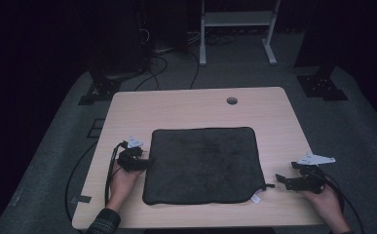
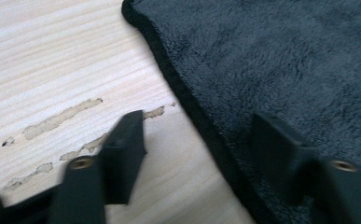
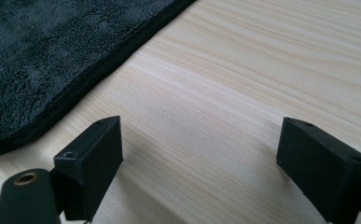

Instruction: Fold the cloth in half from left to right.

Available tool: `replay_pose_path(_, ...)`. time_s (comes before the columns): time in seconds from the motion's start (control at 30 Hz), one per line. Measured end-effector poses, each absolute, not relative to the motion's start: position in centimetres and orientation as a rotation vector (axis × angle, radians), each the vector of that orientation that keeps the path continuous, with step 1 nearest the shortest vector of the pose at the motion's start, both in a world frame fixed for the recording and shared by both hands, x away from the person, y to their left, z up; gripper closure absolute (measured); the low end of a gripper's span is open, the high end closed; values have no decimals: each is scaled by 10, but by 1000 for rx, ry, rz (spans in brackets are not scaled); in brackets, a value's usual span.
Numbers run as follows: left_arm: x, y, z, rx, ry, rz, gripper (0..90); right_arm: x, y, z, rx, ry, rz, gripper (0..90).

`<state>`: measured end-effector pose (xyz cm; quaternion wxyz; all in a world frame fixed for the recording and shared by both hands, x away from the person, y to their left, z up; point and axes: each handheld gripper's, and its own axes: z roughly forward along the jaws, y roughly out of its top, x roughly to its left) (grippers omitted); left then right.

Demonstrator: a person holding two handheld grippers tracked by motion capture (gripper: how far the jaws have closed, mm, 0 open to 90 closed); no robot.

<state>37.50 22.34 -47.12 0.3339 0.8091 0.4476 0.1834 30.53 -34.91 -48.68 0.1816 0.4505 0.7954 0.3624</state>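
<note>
We see dark grey fleecy square cloth (image 1: 203, 165) flat mid light wood desk (image 1: 186, 105). L gripper (image 2: 194, 154) part-open, straddling cloth's left hem: one jaw over desk, other over cloth, nothing gripped. R gripper (image 3: 201, 158) wide open, empty, over bare desk just off cloth's right near corner.

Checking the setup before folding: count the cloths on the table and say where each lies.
1. A single dark cloth lies flat mid-table, its left edge between the jaws of the left gripper; the right gripper waits off its near right corner.
</note>
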Motion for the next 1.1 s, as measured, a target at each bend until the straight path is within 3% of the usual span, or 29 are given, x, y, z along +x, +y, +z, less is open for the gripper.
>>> replay_pose_path(0.27,372,217,-470,2115,1122,412,754,305,-350,-487,1274,2246,1028,134)
replay_pose_path(0.37,374,215,-469,2129,1111,398,831,305,-349,-487,1271,2247,1025,134)
replay_pose_path(0.63,375,219,-469,2113,1095,358,853,305,-349,-487,1269,2248,1023,134)
replay_pose_path(1.1,369,239,-455,2077,1112,404,859,304,-346,-487,1249,2254,995,125)
